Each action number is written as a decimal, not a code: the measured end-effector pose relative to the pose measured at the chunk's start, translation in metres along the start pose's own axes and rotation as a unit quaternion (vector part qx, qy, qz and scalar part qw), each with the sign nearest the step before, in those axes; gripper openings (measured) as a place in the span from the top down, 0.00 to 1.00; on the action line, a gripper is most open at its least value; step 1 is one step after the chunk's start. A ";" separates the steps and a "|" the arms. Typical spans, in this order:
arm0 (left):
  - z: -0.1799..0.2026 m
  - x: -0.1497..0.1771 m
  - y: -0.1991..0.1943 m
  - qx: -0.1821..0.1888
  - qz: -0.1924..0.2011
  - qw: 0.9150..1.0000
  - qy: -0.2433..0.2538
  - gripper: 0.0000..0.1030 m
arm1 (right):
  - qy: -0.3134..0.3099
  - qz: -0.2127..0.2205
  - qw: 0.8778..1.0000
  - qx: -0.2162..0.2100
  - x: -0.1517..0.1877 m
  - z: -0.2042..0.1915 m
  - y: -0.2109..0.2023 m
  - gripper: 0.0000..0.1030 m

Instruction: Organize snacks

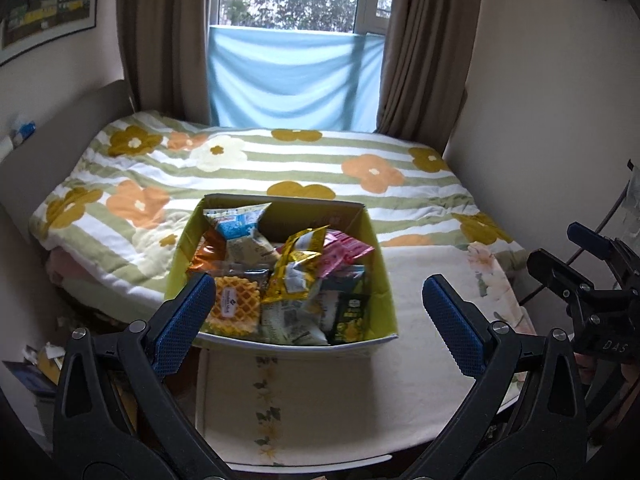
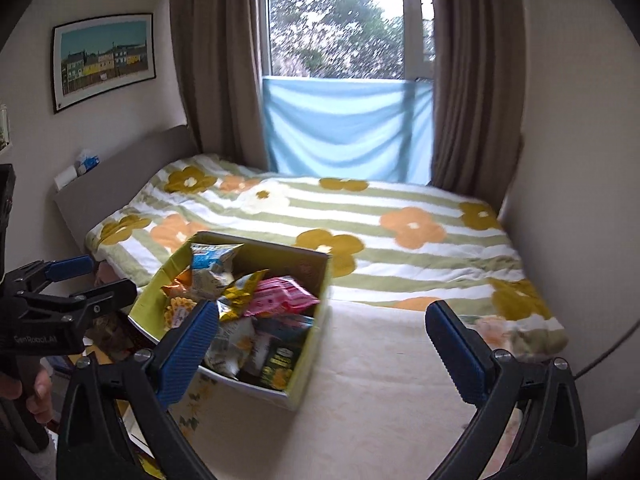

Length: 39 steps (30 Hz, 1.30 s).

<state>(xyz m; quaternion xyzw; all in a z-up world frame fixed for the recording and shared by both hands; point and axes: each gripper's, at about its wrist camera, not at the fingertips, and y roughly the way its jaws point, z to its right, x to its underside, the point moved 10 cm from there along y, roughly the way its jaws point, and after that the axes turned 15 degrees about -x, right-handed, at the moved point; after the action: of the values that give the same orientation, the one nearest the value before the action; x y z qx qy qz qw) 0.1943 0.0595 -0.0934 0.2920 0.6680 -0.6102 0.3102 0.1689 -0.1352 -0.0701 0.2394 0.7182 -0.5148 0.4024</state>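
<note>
A green-lined cardboard box [image 1: 378, 276] full of snack packets sits on the bed. It also shows in the right wrist view [image 2: 316, 320]. On top lie a waffle pack [image 1: 236, 308], a gold packet [image 1: 300, 264], a pink packet [image 1: 344, 254] and a blue-white packet [image 1: 238, 220]. My left gripper [image 1: 320, 320] is open and empty, hovering just in front of the box. My right gripper [image 2: 322, 348] is open and empty, to the right of the box; it also appears at the right edge of the left wrist view [image 1: 568, 264].
The bed carries a striped flower quilt [image 1: 280, 160] and a cream sheet [image 1: 340, 392] near me. Brown curtains [image 1: 160, 32] and a blue cloth [image 1: 292, 80] hang at the window. A wall stands on the right. Clutter lies on the floor at left [image 1: 40, 364].
</note>
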 end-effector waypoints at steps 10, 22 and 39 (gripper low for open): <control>0.033 0.028 -0.102 -0.028 0.092 0.995 -0.005 0.00 | 0.025 0.042 0.997 0.060 0.038 0.025 -0.093 0.00; 0.044 0.056 -0.129 -0.032 0.106 0.994 -0.009 0.00 | 0.030 0.076 0.994 0.076 0.053 0.031 -0.135 0.00; 0.045 0.052 -0.128 -0.034 0.108 0.994 -0.009 0.00 | 0.035 0.083 0.992 0.084 0.054 0.032 -0.137 0.00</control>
<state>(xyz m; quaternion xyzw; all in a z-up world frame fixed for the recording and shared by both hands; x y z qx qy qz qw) 0.0654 0.0044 -0.0557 0.3467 0.6498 -0.5528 0.3899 0.0447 -0.2173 -0.0446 0.3484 0.6639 -0.5294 0.3969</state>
